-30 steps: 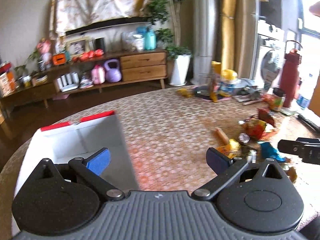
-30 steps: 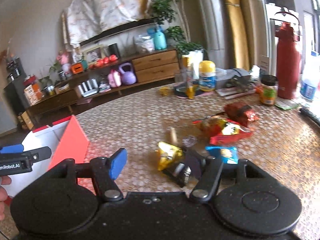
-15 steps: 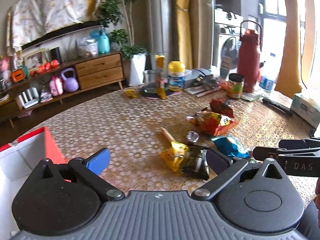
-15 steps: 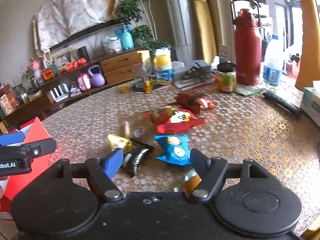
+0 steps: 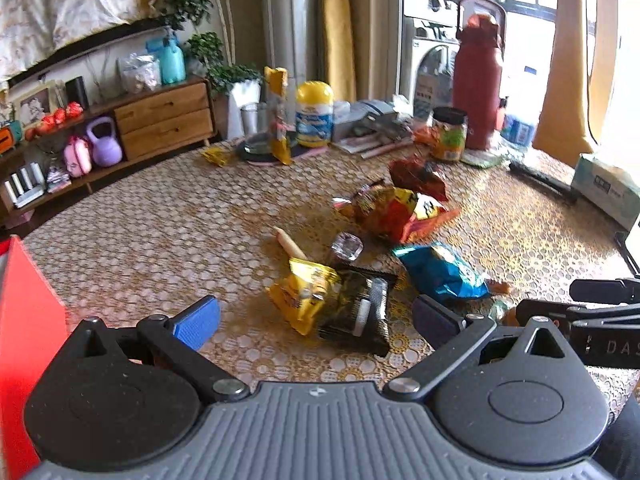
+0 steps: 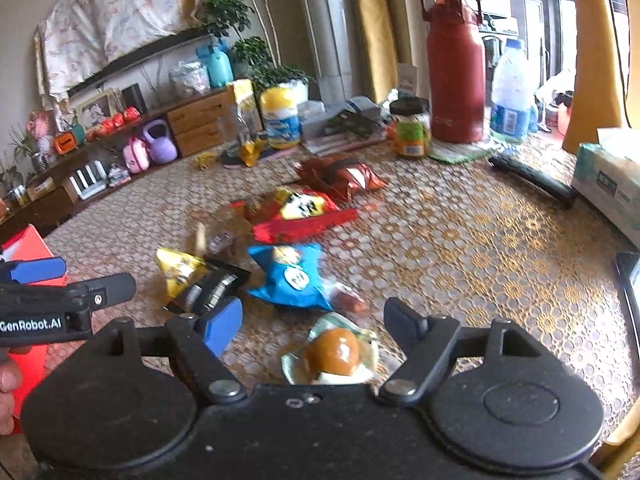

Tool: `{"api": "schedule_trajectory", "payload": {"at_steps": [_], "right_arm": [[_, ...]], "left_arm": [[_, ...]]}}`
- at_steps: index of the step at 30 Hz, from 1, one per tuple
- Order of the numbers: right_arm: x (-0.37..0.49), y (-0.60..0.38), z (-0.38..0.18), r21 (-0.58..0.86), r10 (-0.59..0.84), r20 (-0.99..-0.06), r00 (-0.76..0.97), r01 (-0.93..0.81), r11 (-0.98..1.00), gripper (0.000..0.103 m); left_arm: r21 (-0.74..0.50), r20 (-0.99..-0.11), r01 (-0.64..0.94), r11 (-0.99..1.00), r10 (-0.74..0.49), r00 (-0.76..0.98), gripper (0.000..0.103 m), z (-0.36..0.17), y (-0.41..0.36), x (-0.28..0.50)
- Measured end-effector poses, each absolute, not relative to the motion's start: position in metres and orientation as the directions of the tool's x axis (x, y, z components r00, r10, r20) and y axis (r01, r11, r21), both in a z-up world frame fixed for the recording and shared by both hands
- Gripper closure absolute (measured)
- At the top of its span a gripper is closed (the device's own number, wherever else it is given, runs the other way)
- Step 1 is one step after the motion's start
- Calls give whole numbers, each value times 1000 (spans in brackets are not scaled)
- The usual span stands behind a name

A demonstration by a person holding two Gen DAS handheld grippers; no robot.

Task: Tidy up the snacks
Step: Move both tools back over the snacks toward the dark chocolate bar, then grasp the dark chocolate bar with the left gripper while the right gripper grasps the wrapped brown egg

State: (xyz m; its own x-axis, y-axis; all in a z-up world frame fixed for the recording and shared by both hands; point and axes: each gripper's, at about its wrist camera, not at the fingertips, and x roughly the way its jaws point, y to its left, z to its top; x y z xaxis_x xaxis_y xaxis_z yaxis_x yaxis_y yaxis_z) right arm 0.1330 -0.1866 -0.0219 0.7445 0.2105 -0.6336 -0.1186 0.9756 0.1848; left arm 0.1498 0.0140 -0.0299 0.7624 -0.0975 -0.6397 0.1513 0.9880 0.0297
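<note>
Here both claws hang over the snack pile on the patterned counter (image 5: 168,220), and neither has hold of anything. The left claw (image 5: 316,318) stands wide apart, its blue pad at 9 o'clock and its dark pad at 3 o'clock of the yellow packet (image 5: 302,294) and the black packet (image 5: 362,306), which lie touching each other just ahead of it. The right claw (image 6: 312,326) is opening, with the clear-wrapped brown bun (image 6: 332,350) lying between its fingers but untouched by the pads.

Further out, toward 12 o'clock, sit the blue packet (image 6: 290,276), the red-and-yellow bag (image 6: 298,212) and the dark red bag (image 6: 340,174). The red box (image 5: 24,320), the likely home for the snacks, shows only as a wall at the far 9 o'clock edge of the left view.

The risks, as I judge them:
- The yellow and black packets overlap, so a closing left claw may catch both, or only a crinkled edge that slips free on lifting.
- The bun looks soft and its wrapper slick; a hard squeeze could crush it, a light one could let it slide out.
- The two claws work close together, and the left one reaches across the right view at 9 o'clock, so they could knock each other while carrying toward the box.
</note>
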Motion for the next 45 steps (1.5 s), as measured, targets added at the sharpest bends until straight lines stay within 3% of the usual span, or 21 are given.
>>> {"api": "schedule_trajectory", "payload": {"at_steps": [12, 29, 34, 38, 45], "right_arm": [[141, -191, -56, 176, 184, -682, 708, -85, 981, 25], [141, -192, -64, 208, 214, -654, 726, -99, 973, 23], [139, -193, -65, 217, 221, -651, 727, -100, 971, 23], [139, -194, -66, 225, 225, -647, 728, -99, 969, 23], [140, -194, -68, 233, 230, -649, 726, -99, 968, 22]], "left_arm": [[49, -678, 200, 979, -114, 726, 0, -63, -7, 177], [71, -685, 226, 972, -117, 719, 2, -82, -25, 190], [86, -701, 246, 965, -117, 703, 24, -86, -31, 193], [102, -695, 248, 963, -109, 711, 30, -89, -32, 194], [109, -690, 271, 956, -123, 713, 58, -88, -35, 193]]}}
